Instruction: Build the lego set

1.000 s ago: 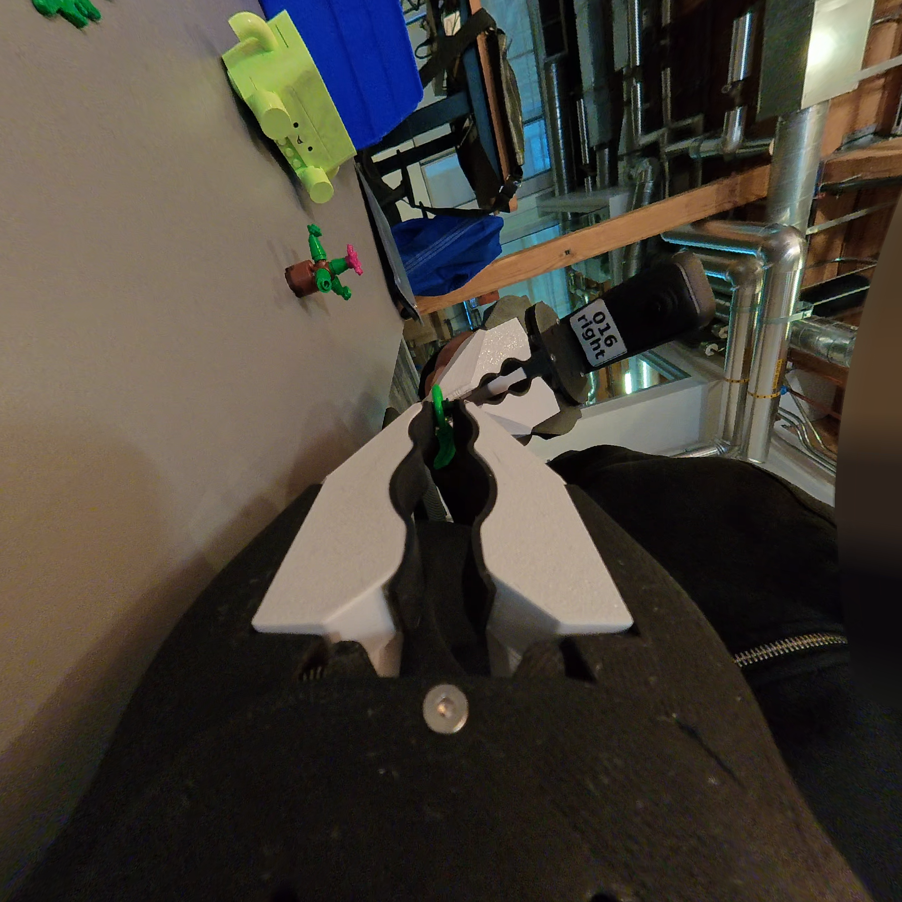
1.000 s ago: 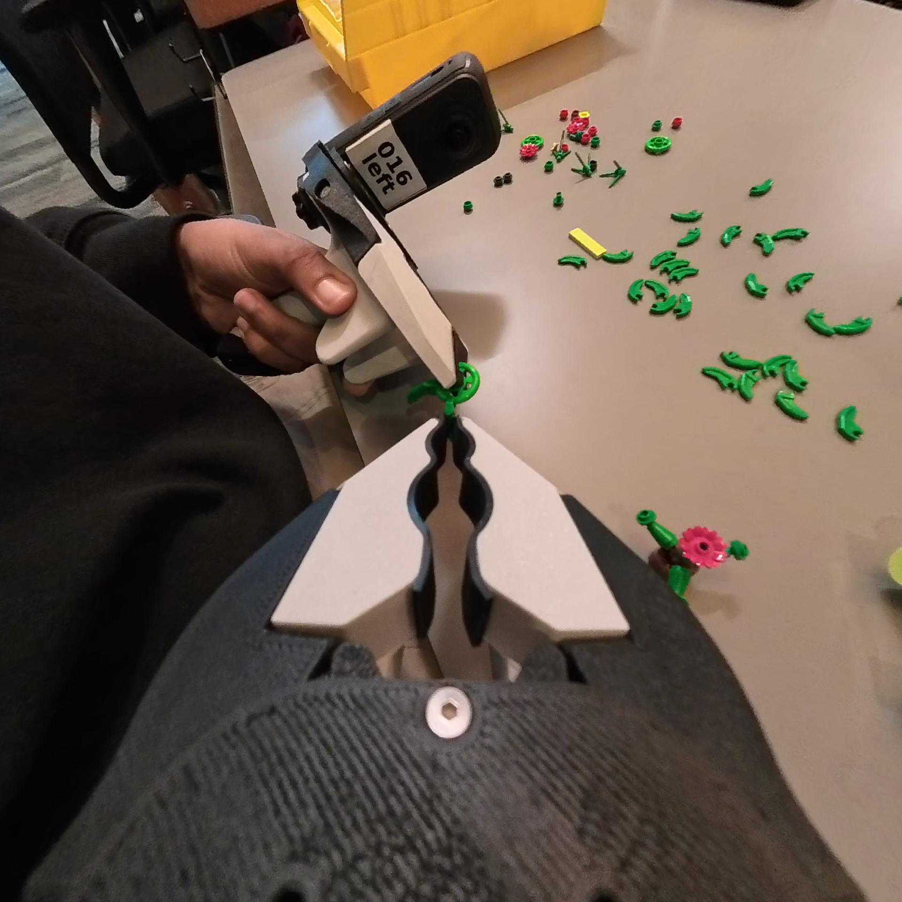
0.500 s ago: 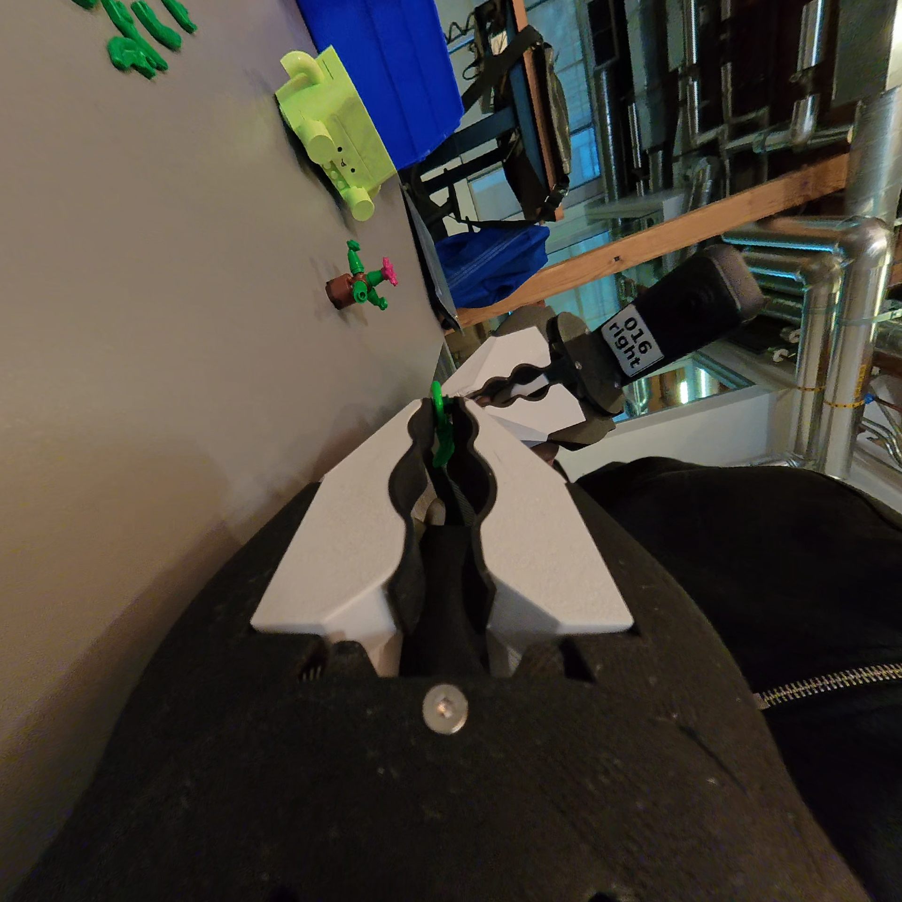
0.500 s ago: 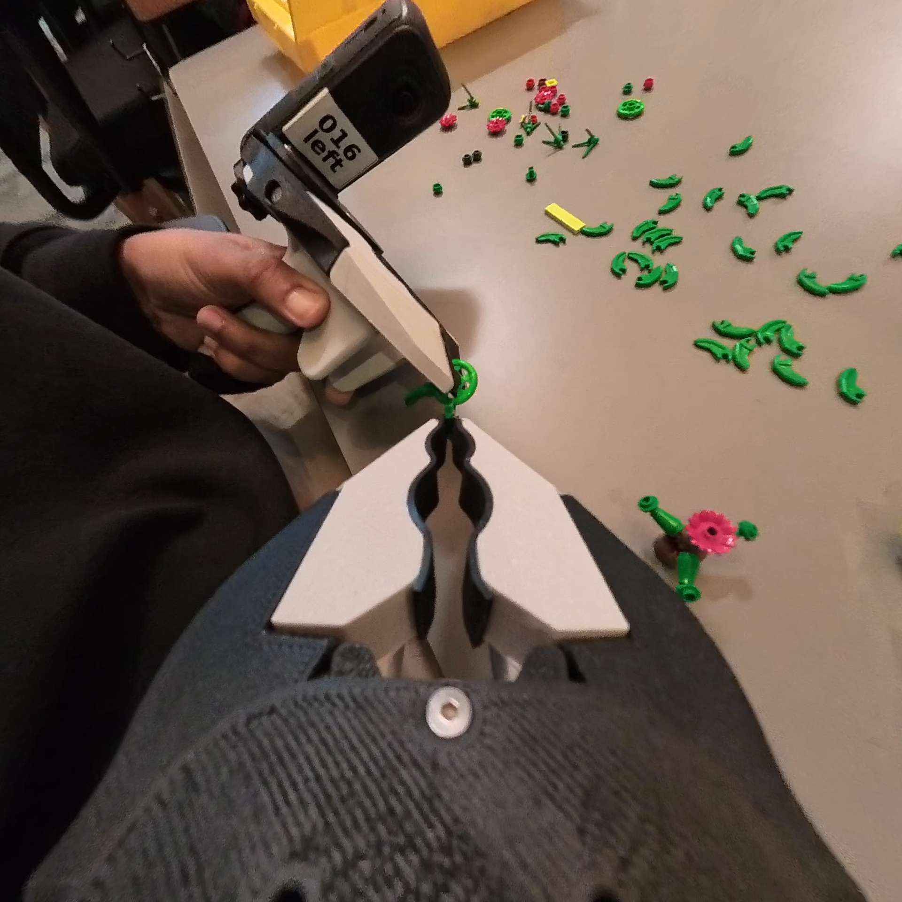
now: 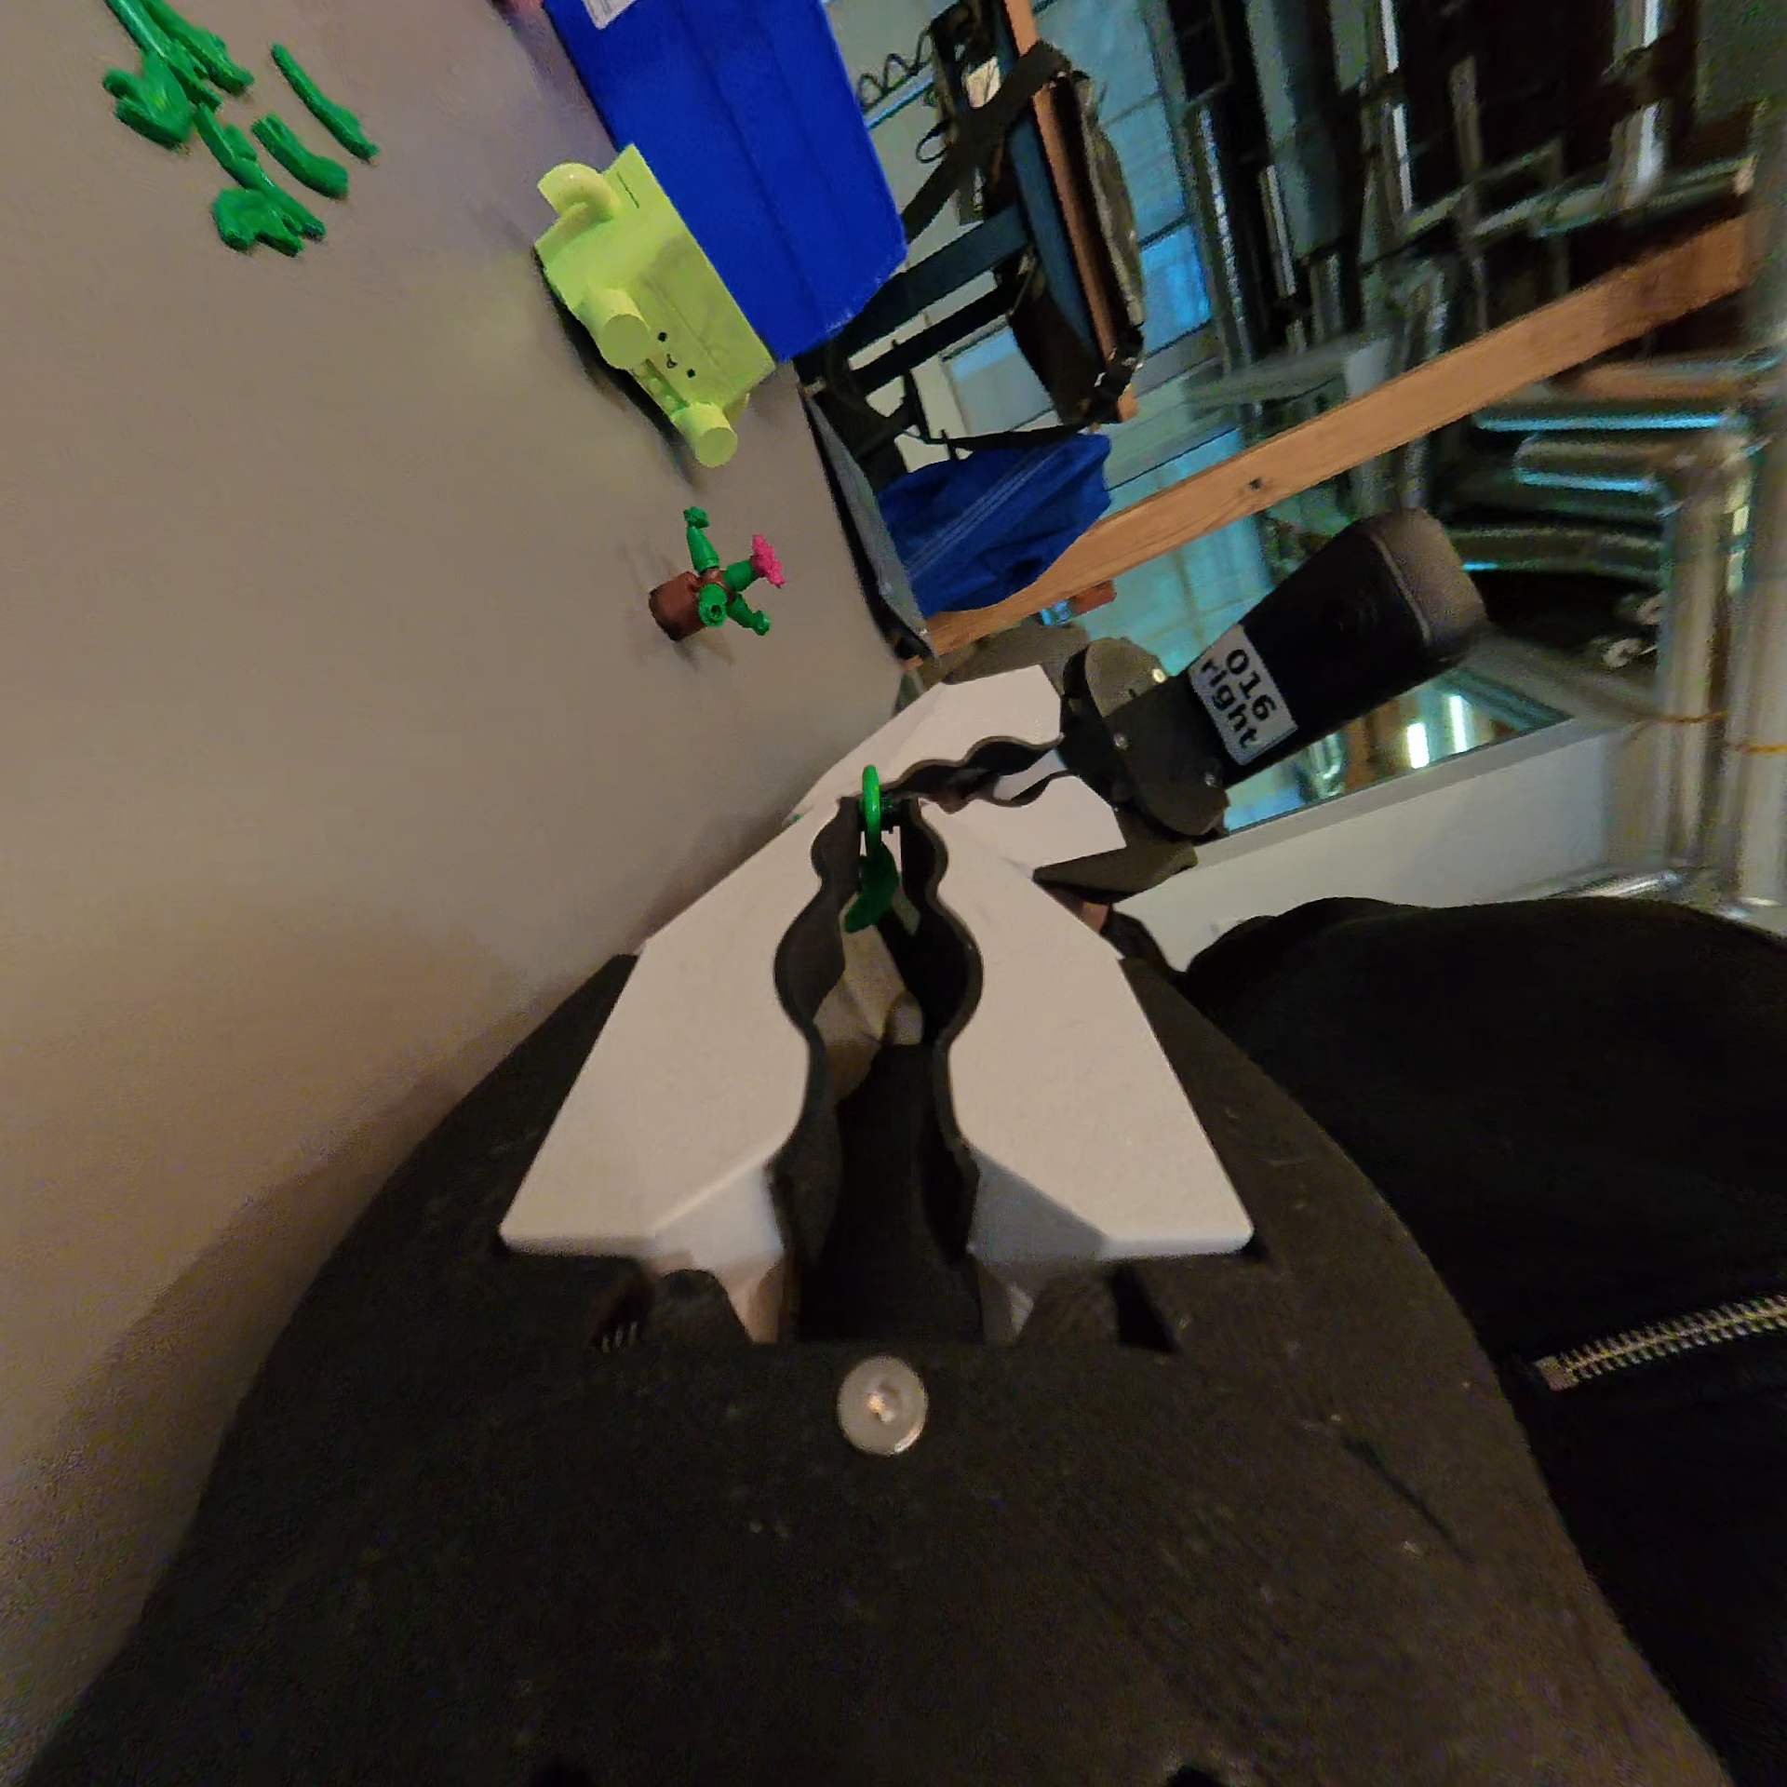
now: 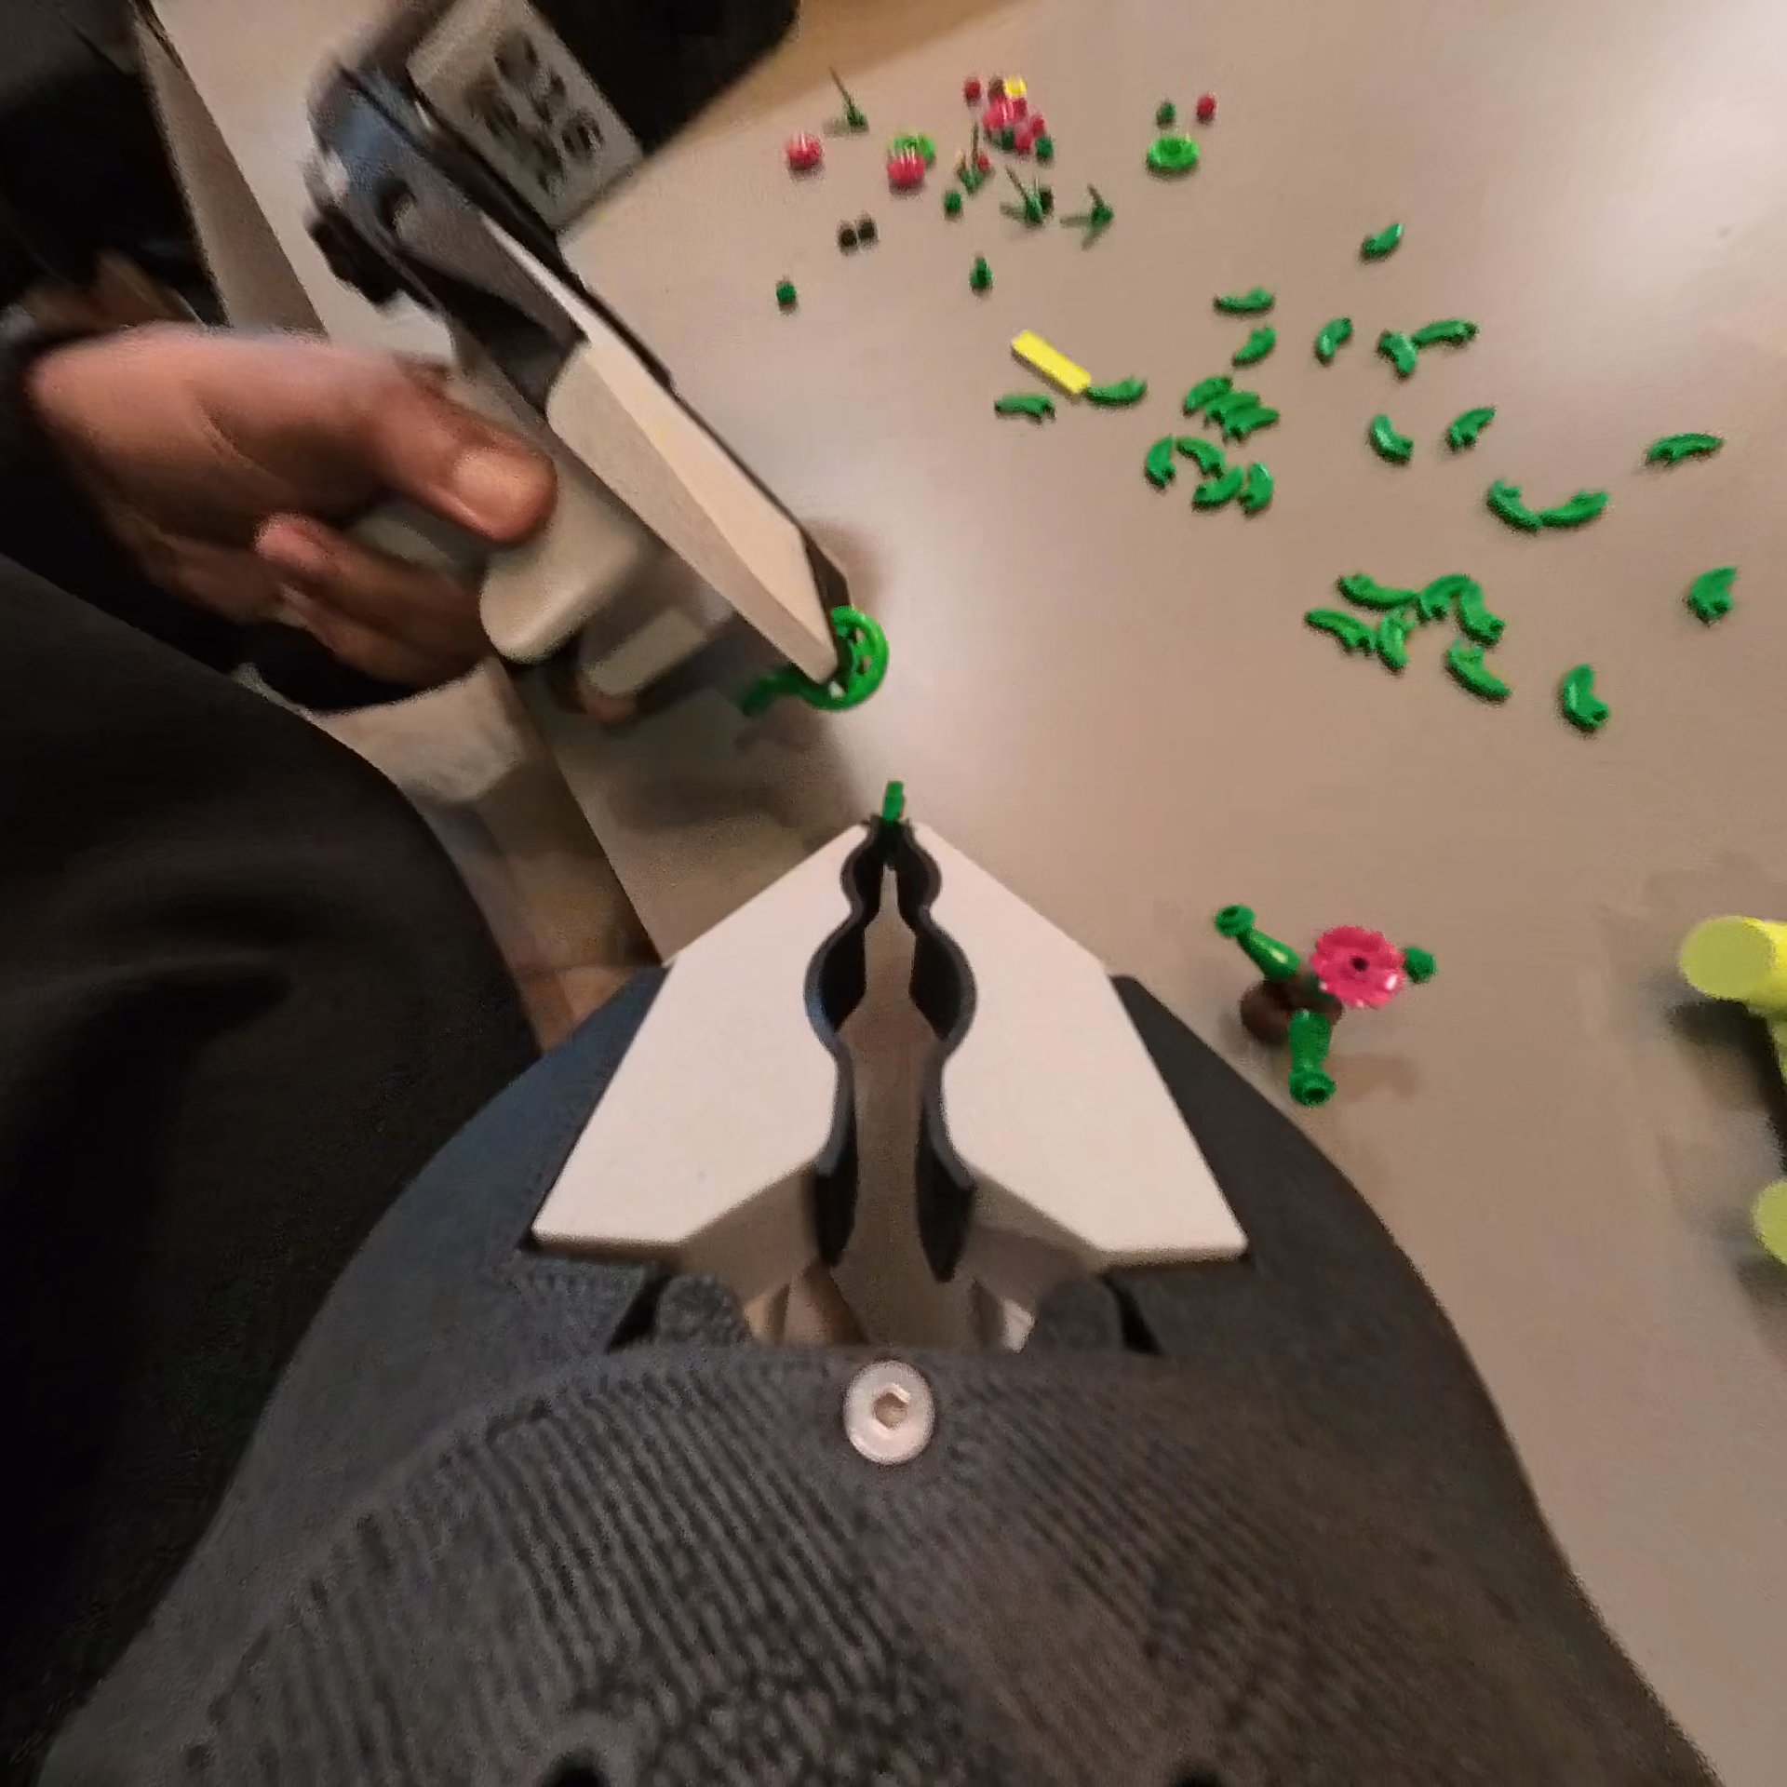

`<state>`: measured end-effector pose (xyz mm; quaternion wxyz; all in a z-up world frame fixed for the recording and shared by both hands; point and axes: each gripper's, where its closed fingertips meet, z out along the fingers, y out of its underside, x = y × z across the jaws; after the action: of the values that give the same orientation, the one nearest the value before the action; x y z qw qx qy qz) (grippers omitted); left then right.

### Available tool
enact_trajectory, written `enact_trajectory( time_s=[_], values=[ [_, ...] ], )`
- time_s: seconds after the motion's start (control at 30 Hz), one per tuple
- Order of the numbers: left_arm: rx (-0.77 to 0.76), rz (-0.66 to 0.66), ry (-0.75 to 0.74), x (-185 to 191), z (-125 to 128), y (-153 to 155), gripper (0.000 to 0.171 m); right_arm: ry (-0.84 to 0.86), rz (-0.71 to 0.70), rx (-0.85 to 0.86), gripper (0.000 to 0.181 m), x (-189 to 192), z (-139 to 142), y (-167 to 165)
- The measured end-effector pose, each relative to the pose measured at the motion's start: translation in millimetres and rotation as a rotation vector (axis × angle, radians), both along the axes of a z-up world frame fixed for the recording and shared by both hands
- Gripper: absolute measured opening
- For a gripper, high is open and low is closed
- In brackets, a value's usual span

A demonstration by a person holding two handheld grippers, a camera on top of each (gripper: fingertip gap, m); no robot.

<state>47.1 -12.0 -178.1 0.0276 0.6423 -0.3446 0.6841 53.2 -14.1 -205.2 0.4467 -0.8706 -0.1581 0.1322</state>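
Left wrist view: left gripper (image 5: 878,822) clamped on a green ring piece (image 5: 870,803) with a curved leaf (image 5: 875,885) hanging from it between the jaws. Right gripper (image 5: 914,788) tips meet it just beside the ring; contact point too small to resolve. On the grey table (image 5: 290,677): small flower build (image 5: 716,585) on a brown base, lime-green block assembly (image 5: 648,300), loose green leaves (image 5: 232,145). Blue bin (image 5: 735,164) stands behind the lime assembly; contents hidden from this angle.

Right wrist view: right gripper (image 6: 891,832) pinched on a tiny green stem piece (image 6: 892,801), only its tip showing. Left gripper (image 6: 832,658), held by a hand (image 6: 280,503), grips the ring piece (image 6: 851,658), apart from the stem tip. Green leaves (image 6: 1402,619) scattered on the table (image 6: 1064,677), yellow tile (image 6: 1049,363), pink and green bits (image 6: 996,126) at far side. Flower build (image 6: 1315,986) near right.
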Motion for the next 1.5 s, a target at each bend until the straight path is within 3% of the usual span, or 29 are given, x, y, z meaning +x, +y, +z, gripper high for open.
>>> enact_trajectory(
  time_s=[0.2,1.5],
  values=[
    [0.069,0.018,0.025,-1,-6,6,0.009,-0.052,-0.01,-0.117,0.001,0,-28,-9],
    [0.046,0.046,0.009,-5,-2,16,0.009,-0.138,-0.008,-0.005,0.001,-11,-28,14]
  ],
)
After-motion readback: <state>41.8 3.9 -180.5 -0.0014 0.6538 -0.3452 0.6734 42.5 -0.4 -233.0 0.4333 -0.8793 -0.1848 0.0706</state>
